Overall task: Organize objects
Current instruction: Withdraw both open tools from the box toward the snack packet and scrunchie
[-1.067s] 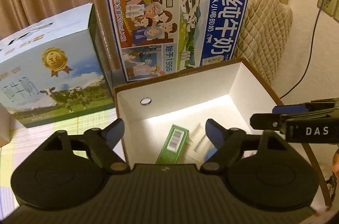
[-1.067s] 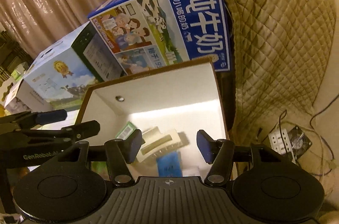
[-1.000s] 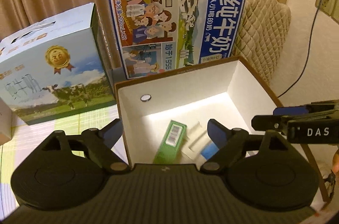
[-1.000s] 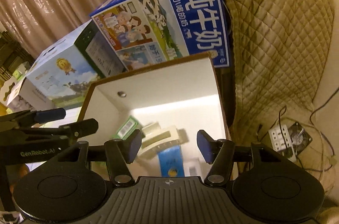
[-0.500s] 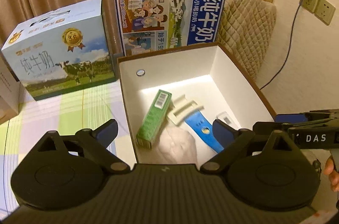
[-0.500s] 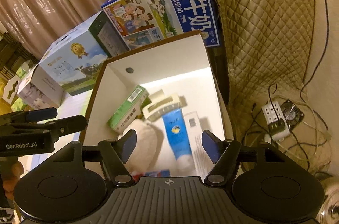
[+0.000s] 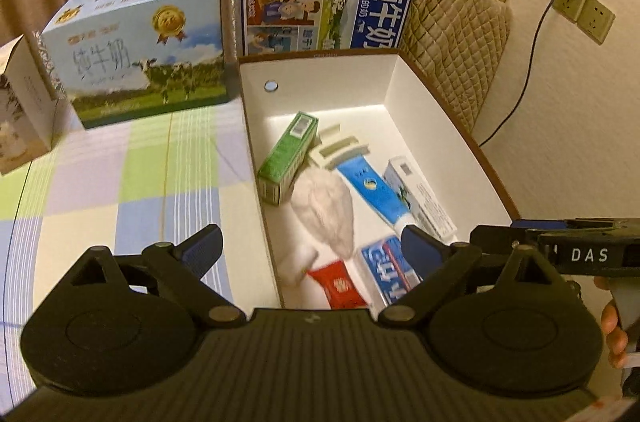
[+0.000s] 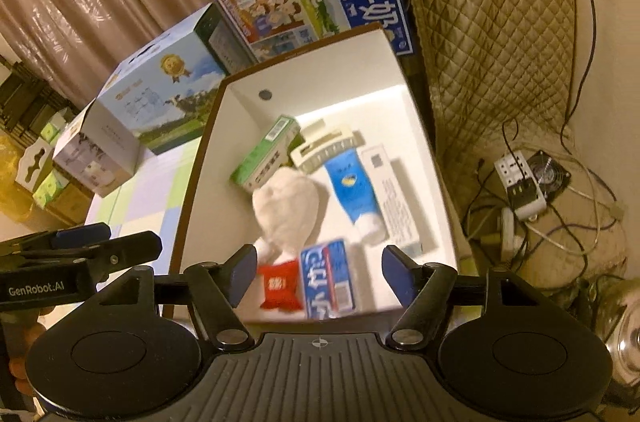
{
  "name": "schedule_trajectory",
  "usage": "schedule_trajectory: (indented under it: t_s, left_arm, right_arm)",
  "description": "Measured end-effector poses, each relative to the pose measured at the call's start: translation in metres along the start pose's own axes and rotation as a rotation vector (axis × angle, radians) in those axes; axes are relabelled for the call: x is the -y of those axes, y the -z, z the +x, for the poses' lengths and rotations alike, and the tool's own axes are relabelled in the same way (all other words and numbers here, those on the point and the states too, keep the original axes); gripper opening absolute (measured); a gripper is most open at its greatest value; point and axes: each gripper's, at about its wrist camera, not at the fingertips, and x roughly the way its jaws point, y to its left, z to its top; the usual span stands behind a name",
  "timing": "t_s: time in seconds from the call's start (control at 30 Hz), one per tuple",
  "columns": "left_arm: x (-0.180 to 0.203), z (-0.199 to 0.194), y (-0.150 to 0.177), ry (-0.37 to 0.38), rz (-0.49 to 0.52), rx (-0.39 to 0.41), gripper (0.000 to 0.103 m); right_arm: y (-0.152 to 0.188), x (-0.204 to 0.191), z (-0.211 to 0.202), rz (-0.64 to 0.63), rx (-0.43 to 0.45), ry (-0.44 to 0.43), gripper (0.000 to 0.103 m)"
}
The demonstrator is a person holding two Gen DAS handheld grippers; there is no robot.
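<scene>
An open white box with a brown rim [image 7: 440,110] [image 8: 208,158] holds several items: a green carton [image 7: 288,158] [image 8: 266,154], a white plush toy [image 7: 324,206] [image 8: 288,206], a blue tube [image 7: 372,190] [image 8: 352,186], a cream clip [image 7: 340,148], a white carton [image 7: 424,202], a red packet [image 7: 338,284] [image 8: 280,286] and a blue pack [image 7: 386,268] [image 8: 328,274]. My left gripper [image 7: 310,248] is open and empty above the box's near left corner. My right gripper [image 8: 320,268] is open and empty above the box's near end.
Two milk cartons stand behind the box: a light blue one [image 7: 136,50] and a dark blue one [image 7: 324,2]. A checked tablecloth [image 7: 132,182] lies left of the box. A quilted chair [image 8: 492,22] and a power strip with cables [image 8: 520,186] are to the right.
Both grippers have pulled back and up from the box, so more of its contents show. Both stay open and empty.
</scene>
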Motion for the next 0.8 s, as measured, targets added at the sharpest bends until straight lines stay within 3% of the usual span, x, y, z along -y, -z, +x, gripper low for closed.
schedule_trajectory:
  t_s: [0.8]
  left_arm:
    - [-0.051, -0.075, 0.104, -0.068, -0.064, -0.042, 0.094]
  right_arm:
    - [0.091, -0.057, -0.020, -0.027, -0.091, -0.007, 0.066]
